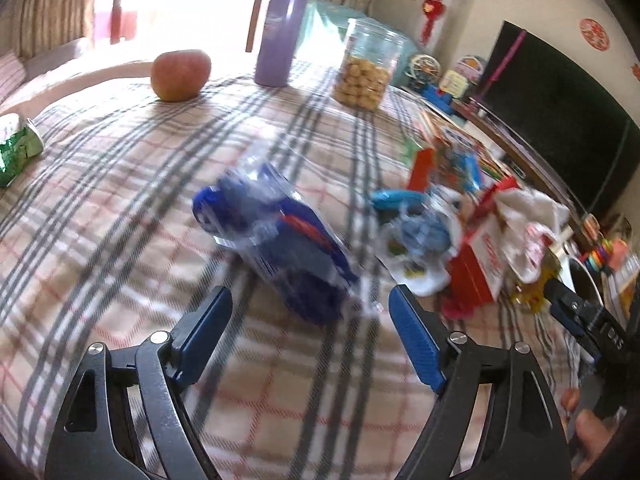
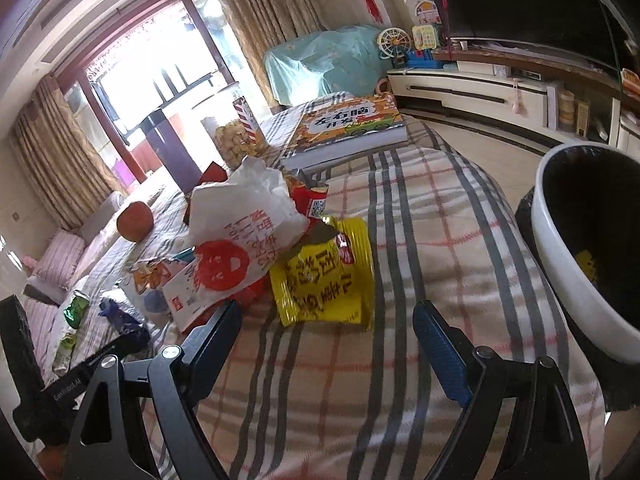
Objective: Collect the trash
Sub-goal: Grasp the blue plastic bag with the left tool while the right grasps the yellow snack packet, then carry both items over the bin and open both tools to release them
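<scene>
- The blue plastic wrapper (image 1: 276, 236) lies crumpled on the plaid-covered counter (image 1: 120, 216), just ahead of the left tongs (image 1: 310, 312) and slightly toward their left finger; the tongs stand spread wide with nothing between the pads, and the wrapper is blurred.
- The yellow snack packet (image 2: 324, 276) lies flat just ahead of the right tongs (image 2: 326, 320), between the lines of the two fingers; these tongs are also released and empty.
- A good pick for either likely means lowering until both pads straddle a raised fold of the film, then closing on that fold and not on the tablecloth, which could bunch up and drag.
- Left of the yellow packet, beyond the right tongs' left finger, is a heap of trash: a white plastic bag (image 2: 244, 236) with red print, a red carton (image 2: 310, 200) and smaller wrappers.
- A green crumpled wrapper (image 1: 16, 148) lies far left of the left tongs, well apart from the heap.
- The white trash bin (image 2: 576, 276) with a black liner stands to the right of the right tongs, beside the counter; something yellow shows inside, otherwise its contents are hidden.
- Farther ahead, a clear jar (image 1: 366, 68) holds round yellow snacks to about half, with a closed purple flask (image 1: 280, 32), an apple (image 1: 180, 74) and a children's book (image 2: 348, 128) nearby; these look like keepers, not trash.
</scene>
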Motion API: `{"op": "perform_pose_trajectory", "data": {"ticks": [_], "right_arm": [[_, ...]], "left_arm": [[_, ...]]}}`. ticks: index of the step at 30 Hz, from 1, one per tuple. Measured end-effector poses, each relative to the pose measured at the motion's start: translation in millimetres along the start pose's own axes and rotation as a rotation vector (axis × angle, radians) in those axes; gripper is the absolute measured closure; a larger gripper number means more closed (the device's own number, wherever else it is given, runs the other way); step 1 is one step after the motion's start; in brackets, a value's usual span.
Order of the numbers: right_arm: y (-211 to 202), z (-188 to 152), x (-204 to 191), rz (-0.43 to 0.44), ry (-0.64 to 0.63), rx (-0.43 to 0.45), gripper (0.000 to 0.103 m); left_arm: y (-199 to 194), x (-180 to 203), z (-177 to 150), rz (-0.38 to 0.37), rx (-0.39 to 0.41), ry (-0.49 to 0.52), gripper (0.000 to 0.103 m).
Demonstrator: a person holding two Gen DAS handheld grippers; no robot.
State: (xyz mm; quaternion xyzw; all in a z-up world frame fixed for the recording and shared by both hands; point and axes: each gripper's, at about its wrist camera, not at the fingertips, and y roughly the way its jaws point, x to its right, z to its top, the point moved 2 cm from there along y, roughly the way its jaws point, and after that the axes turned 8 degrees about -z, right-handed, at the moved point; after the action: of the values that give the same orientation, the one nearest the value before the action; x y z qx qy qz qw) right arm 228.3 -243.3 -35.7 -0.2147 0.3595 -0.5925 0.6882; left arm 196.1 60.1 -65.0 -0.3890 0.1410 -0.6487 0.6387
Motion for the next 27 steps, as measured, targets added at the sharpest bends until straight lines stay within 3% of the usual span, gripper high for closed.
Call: {"op": "perform_pose_trajectory", "data": {"ticks": [5,6,7,9,10,18,27], "right_arm": [[12,3,-4,-0.005,-0.009,-0.008,0.018],[13,3,-4,-0.012,-0.012,-0.010,0.028],[15,2,-4,-0.014,-0.013,-0.016,0.035],[19,0,-3,-0.017,-0.012,-0.039,0.066],[20,-2,-1,-0.017,-0.010,-0.045,0.069],[0,-13,3,0.003,-0.020,-0.019,0.074],[-25,-26,16,0.009,0.012,-0.004,0.074]], "left_arm": [[15,-6,6,0.024,-0.021,-0.016,0.020],[17,-6,6,0.020,-0.027,-0.014,0.023],[18,-5,6,0.013,-0.029,-0.009,0.035],[20,-3,5,-0.010,-0.041,0.006,0.056],[20,-1,4,-0.021,-0.047,0.018,0.064],[7,17,-9,-0.058,-0.031,0.093,0.079],[-20,45,-31,-0.138,-0.032,0.153,0.083]]}}
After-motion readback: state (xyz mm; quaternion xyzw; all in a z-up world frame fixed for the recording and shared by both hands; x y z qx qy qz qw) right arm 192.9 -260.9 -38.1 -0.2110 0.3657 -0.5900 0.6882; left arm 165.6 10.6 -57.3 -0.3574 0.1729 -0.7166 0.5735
